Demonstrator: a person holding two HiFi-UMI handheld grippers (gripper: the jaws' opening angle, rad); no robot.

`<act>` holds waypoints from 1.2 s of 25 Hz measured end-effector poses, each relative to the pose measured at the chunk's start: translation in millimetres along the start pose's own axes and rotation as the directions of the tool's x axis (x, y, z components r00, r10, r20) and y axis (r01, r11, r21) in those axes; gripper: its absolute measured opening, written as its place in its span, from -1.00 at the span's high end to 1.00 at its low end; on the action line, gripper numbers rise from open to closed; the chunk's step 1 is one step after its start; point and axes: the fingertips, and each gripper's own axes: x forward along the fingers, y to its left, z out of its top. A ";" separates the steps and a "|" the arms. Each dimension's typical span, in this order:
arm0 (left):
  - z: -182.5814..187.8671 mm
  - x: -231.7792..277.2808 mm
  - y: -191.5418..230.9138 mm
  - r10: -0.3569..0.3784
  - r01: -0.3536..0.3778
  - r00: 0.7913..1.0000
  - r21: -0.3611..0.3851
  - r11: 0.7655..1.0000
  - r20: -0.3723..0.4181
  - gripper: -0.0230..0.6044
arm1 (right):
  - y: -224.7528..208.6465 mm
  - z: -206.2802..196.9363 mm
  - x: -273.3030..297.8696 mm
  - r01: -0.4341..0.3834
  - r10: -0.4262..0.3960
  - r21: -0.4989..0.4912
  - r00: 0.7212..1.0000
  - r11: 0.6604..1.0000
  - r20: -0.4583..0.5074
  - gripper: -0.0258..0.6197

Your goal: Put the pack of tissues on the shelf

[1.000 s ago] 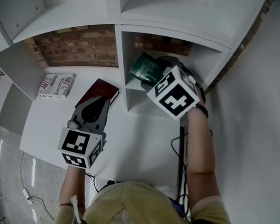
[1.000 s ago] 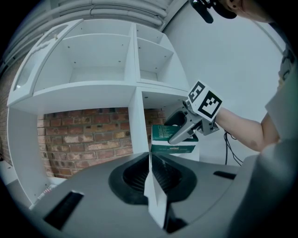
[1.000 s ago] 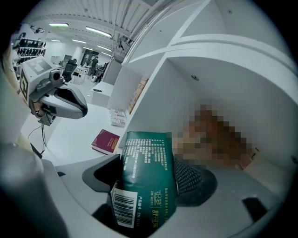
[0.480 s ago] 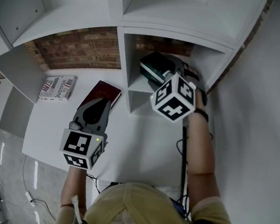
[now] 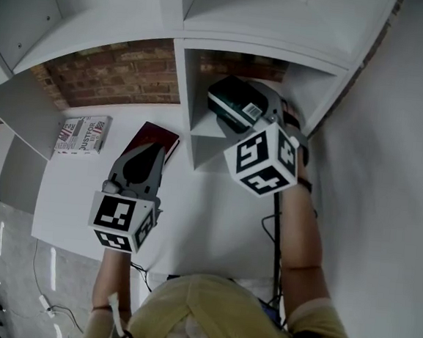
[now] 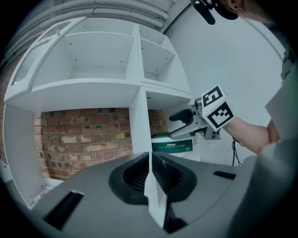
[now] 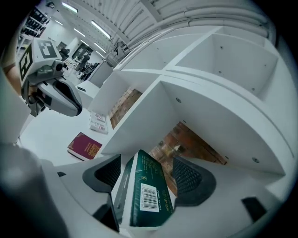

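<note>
A dark green pack of tissues [image 5: 235, 104] with a white barcode label hangs tilted at the mouth of the lower right cubby of the white shelf [image 5: 187, 89]. My right gripper [image 5: 247, 112] is shut on it. In the right gripper view the pack [image 7: 146, 190] sits between the two black pads, barcode end towards the camera. The left gripper view shows the same pack [image 6: 172, 144] under the right gripper [image 6: 184, 124]. My left gripper [image 5: 148, 150] is shut and holds nothing, hovering over the white table left of the cubby.
A dark red booklet [image 5: 154, 137] lies on the table just beyond my left gripper. A printed packet [image 5: 82, 133] lies further left by the brick wall [image 5: 124, 72]. A black cable [image 5: 273, 221] runs down beside the right arm. A white wall stands at the right.
The right gripper has lifted and turned the pack at the cubby mouth, so its barcode end now shows. The left gripper has barely moved.
</note>
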 end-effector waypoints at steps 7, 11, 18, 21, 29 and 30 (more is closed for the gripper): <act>5.5 -3.3 8.5 0.015 -0.015 0.999 0.003 1.000 0.039 0.86 | 7.3 13.7 -17.8 0.072 -0.073 0.030 0.996 0.997 0.042 -0.17; 8.9 -6.6 12.1 0.011 -0.009 0.997 -0.029 1.000 0.082 0.86 | 16.1 21.0 -27.5 0.107 -0.109 0.044 0.992 0.993 0.061 -0.17; 11.5 -11.7 14.3 -0.007 0.014 0.992 -0.057 0.998 0.127 0.86 | 31.4 25.4 -45.9 0.130 -0.139 0.116 0.987 0.985 0.078 -0.14; 9.6 -14.6 14.3 -0.013 0.021 0.992 -0.068 0.997 0.128 0.86 | 37.5 25.3 -52.4 0.137 -0.151 0.145 0.984 0.980 0.091 -0.11; 10.9 -27.6 19.6 -0.003 0.017 0.987 -0.090 0.996 0.159 0.86 | 46.8 27.0 -74.8 0.174 -0.187 0.164 0.980 0.971 0.069 0.29; 11.6 -29.2 20.2 0.000 0.015 0.986 -0.090 0.996 0.166 0.86 | 48.9 26.8 -76.7 0.179 -0.194 0.170 0.979 0.969 0.071 0.33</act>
